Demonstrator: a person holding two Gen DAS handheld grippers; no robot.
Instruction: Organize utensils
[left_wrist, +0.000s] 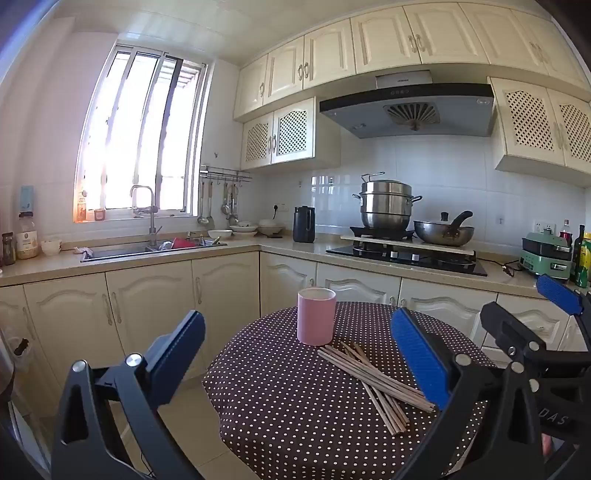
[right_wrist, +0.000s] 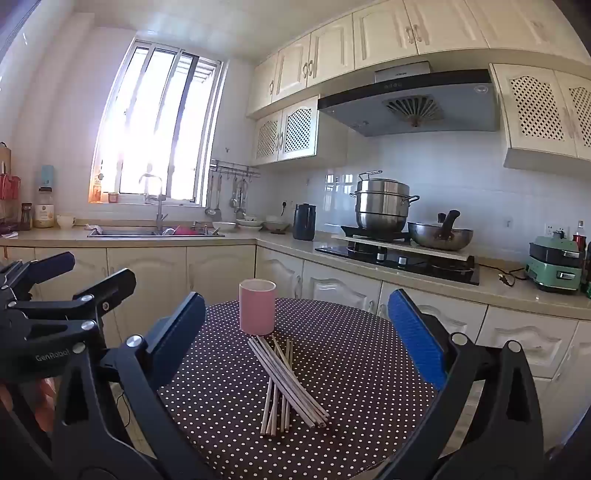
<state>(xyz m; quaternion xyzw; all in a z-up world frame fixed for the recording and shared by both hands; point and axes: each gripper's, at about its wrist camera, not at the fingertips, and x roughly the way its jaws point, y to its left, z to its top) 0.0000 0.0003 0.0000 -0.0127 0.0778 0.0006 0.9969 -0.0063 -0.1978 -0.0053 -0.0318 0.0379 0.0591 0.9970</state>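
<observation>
Sunlit window (left_wrist: 140, 136) above the sink (left_wrist: 147, 251), cream cabinets (left_wrist: 147, 306), white tiled wall (left_wrist: 443, 173), range hood (left_wrist: 406, 107).

One pink cup (right_wrist: 257, 305) — roughly ten wooden chopsticks (right_wrist: 286, 384), exact number unclear — two pots.

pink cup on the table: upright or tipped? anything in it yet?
Upright: the pink cup stands on its base, rim up, on the dotted table. Contents: cannot tell, the inside is hidden. The chopsticks all lie outside, beside it.

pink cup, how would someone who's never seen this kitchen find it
Look at the round table with the dotted brown cloth in front of the cabinets. The pink cup stands upright near its far edge, just behind the pile of chopsticks, the only pink, upright thing there.
</observation>
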